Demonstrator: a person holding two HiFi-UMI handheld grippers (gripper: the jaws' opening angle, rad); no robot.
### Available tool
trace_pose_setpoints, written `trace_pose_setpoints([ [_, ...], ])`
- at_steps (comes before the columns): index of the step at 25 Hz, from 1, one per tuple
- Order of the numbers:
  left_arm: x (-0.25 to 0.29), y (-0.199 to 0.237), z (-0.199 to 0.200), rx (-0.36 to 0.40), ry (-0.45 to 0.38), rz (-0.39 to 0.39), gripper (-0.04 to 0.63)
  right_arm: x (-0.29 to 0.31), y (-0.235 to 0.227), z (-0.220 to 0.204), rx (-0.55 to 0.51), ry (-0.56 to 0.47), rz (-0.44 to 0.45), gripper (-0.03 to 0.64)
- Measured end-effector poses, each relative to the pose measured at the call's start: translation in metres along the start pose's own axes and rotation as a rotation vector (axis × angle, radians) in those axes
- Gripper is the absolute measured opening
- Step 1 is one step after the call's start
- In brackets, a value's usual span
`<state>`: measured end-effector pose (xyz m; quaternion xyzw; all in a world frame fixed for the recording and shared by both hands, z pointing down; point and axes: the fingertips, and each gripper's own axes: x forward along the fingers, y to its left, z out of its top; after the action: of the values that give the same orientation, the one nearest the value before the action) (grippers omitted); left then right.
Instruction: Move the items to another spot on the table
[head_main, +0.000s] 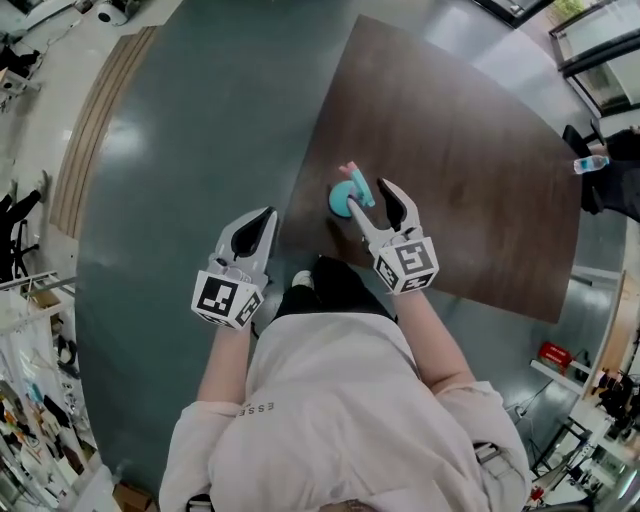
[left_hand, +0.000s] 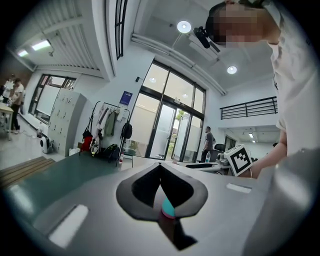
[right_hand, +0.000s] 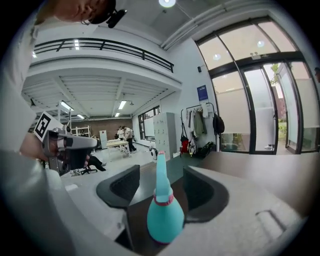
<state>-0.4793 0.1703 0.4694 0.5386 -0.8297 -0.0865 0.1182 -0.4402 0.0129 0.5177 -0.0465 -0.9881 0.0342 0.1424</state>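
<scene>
Only one task item is visible: a teal rubber squeeze bulb with a pink ring and a long tapered nozzle (right_hand: 164, 217). It stands upright on the dark brown wooden table (head_main: 470, 180), near the table's corner closest to the person.

The right gripper (right_hand: 161, 175) sits around it with jaws wide apart. The bulb is in the gap between them and the nozzle points up past the tips. The jaws are not squeezing it. Whether the right-hand jaw brushes the bulb low down I can't tell.

The left gripper (left_hand: 160, 167) is off the table, over the grey-green floor (head_main: 200, 130), well apart from the bulb. Its jaws are together with the tips meeting. A small teal-and-pink patch shows low in the slit between them, and I can't tell what it is.

Progress – my judgement: at the grasp stage. The bulb looks to be resting on the table, bracketed but not gripped. What's left is closing on the bulb body, lifting, carrying to another spot on the table and releasing. No other items are in view – so the count left is unknown.
</scene>
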Motion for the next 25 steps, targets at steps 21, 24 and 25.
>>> trace_pose_setpoints([
  [21, 0.015, 0.02, -0.022, -0.02, 0.068, -0.024, 0.017, 0.028, 0.014, -0.03, -0.013, 0.048, 0.077, 0.181],
  [24, 0.002, 0.024, -0.017, -0.019, 0.062, -0.048, 0.017, 0.025, 0.023, -0.019, 0.02, 0.03, 0.056, 0.178],
  [25, -0.002, 0.024, -0.016, -0.021, 0.061, -0.058, 0.016, 0.022, 0.026, -0.016, 0.028, 0.022, 0.051, 0.178],
])
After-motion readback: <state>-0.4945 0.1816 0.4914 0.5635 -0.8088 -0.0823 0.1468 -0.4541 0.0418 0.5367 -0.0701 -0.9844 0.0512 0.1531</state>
